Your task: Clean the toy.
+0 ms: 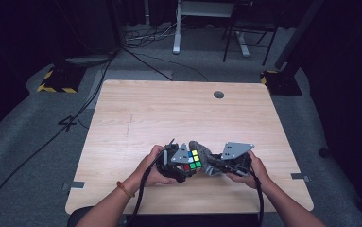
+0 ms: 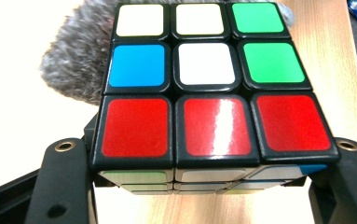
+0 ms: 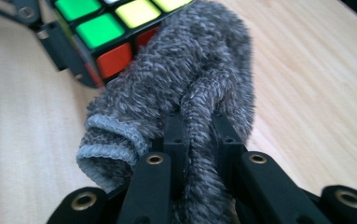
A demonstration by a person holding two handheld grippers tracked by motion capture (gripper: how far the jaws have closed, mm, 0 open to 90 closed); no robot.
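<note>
The right tool (image 3: 192, 140) clamps a grey sock (image 3: 185, 79) lengthwise; the left tool (image 2: 204, 186) clamps the cube (image 2: 209, 84).

Colourful cube (image 1: 192, 159) in the left gripper (image 1: 184, 166), grey fuzzy cloth (image 1: 207, 158) in the right gripper (image 1: 220, 165), wooden table (image 1: 169, 113).

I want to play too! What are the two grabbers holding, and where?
Left gripper clamps the puzzle cube by two opposite sides; right gripper pinches a fold of the fuzzy grey sock.
</note>
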